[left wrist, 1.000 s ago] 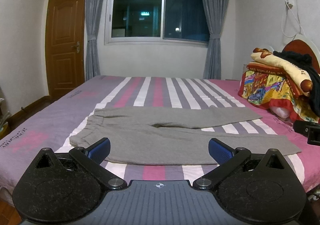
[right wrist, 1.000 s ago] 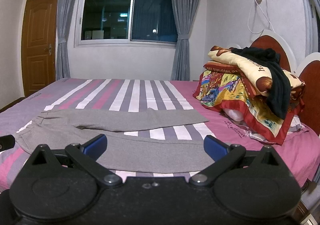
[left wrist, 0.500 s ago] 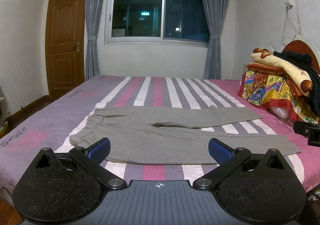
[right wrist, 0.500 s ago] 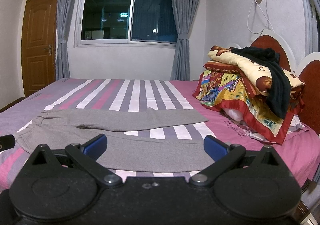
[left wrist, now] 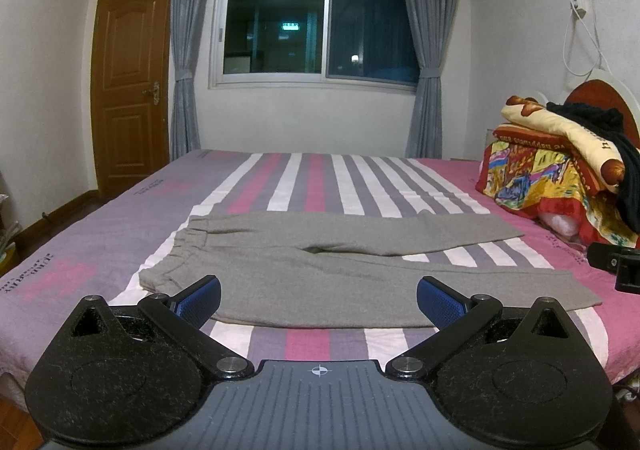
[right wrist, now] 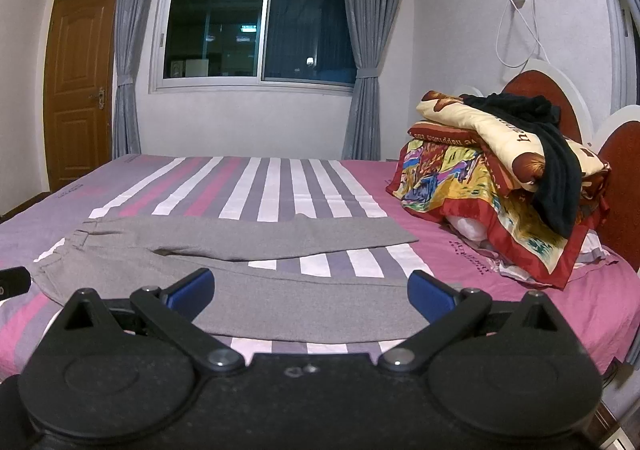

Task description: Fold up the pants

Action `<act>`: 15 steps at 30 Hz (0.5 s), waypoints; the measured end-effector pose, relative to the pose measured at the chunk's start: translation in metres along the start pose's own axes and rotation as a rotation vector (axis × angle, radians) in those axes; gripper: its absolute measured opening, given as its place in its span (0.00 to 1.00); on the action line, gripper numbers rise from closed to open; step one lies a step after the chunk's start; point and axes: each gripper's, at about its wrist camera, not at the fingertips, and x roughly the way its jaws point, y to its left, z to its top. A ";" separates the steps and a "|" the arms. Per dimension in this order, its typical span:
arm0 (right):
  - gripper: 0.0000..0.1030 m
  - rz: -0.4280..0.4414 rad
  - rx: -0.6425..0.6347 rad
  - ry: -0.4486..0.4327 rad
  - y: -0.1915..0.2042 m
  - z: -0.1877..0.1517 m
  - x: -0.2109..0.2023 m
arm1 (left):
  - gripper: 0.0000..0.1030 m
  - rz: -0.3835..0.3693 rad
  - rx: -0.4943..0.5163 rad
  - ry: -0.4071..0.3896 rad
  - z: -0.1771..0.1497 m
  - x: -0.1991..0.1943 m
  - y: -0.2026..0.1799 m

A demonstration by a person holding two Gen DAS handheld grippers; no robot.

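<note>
We hold the left gripper (left wrist: 318,300) with its two blue-padded fingers spread wide and nothing between them, hovering at the near edge of the bed; our right gripper (right wrist: 310,292) is likewise spread and empty, just off the same edge further toward the headboard. In front of both lie the grey knit pants (left wrist: 340,262), flat and unfolded on the pink, purple and white striped bedsheet (left wrist: 320,173), waistband toward the door side, the two legs running toward the headboard and parting slightly, the nearer leg closest to our fingers. In the left wrist view the tip of the right gripper shows as a black block at the right border, and in the right wrist view a bit of the left gripper shows at the left border. Dark lettering is printed along the sheet's purple side and on its pink part near the pillows, but we cannot read it. Beyond the leg ends a stack of colourful folded quilts (right wrist: 472,177) sits against the red and white headboard (right wrist: 536,89); the cream top quilt carries brown letters that we cannot make out fully, and a black garment (right wrist: 556,165) is draped over it. Behind the bed are a dark window (left wrist: 316,9) with grey curtains (left wrist: 184,49), and a brown wooden door (left wrist: 128,85).
</note>
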 end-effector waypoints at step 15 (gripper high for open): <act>1.00 0.124 -0.058 -0.085 -0.032 0.032 0.060 | 1.00 0.016 0.020 0.048 0.043 0.096 0.067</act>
